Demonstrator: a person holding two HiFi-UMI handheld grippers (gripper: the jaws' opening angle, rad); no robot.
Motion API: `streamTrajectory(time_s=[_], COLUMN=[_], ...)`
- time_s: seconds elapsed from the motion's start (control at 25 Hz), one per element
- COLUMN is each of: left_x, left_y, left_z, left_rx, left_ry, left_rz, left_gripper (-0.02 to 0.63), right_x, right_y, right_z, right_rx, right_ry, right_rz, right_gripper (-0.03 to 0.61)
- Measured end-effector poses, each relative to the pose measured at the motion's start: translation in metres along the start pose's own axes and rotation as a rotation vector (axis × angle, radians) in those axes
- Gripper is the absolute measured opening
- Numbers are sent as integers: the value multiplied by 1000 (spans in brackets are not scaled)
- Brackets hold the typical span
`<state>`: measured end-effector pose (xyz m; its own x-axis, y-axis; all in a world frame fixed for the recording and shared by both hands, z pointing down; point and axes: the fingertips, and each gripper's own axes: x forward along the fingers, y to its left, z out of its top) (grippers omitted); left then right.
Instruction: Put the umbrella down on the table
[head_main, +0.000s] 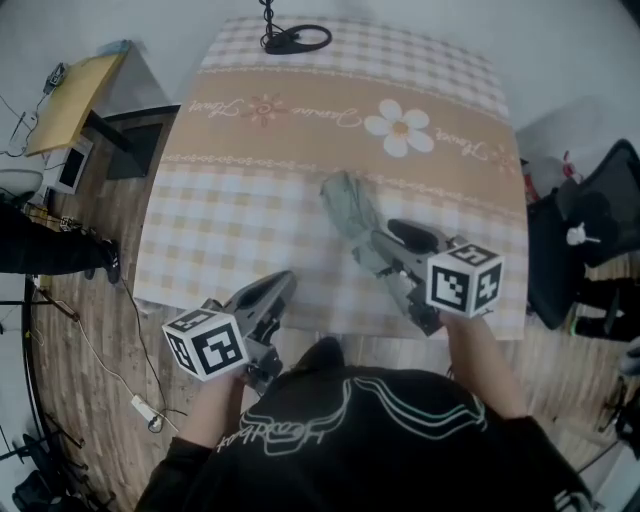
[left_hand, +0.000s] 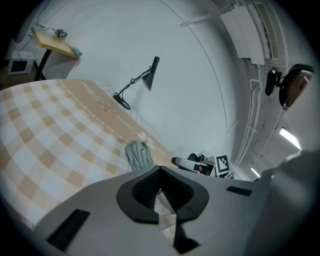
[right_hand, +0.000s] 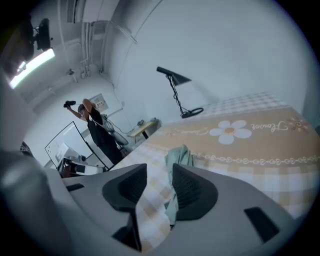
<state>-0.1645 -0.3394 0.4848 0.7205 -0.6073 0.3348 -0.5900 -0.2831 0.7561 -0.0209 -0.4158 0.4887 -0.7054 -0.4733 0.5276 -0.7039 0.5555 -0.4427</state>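
Observation:
The folded grey-green umbrella (head_main: 348, 212) lies on the checked tablecloth (head_main: 230, 230), right of the middle, pointing away from me. My right gripper (head_main: 392, 243) hovers over its near end. In the right gripper view the jaws stand apart with cloth showing between them, and the umbrella (right_hand: 179, 156) runs under and beside the right-hand pad (right_hand: 192, 192). My left gripper (head_main: 278, 288) is at the table's front edge, left of the umbrella (left_hand: 139, 154), its pads together with nothing in them. The right gripper (left_hand: 199, 165) also shows in the left gripper view.
A black desk lamp (head_main: 295, 38) stands at the table's far edge. A black chair (head_main: 590, 240) is close to the table's right side. A small wooden table (head_main: 70, 95) stands at the left, with cables on the floor. A person (right_hand: 97, 130) stands beyond the table's left end.

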Motion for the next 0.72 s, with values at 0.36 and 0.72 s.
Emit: streamTrajectory(time_s=[0.36,0.72], left_x=[-8,-25], left_y=[-71,-164], left_z=[-7,-26], left_rx=[115,332], left_ry=[-39,-74], left_rz=[-42,-85], left_gripper=[-3,-3], right_x=[-103,-166], right_y=[52,97], right_z=[20,-6], right_rx=[47,-26], right_ry=[-275,-275], right_rz=[208,340], right_gripper=[29,25])
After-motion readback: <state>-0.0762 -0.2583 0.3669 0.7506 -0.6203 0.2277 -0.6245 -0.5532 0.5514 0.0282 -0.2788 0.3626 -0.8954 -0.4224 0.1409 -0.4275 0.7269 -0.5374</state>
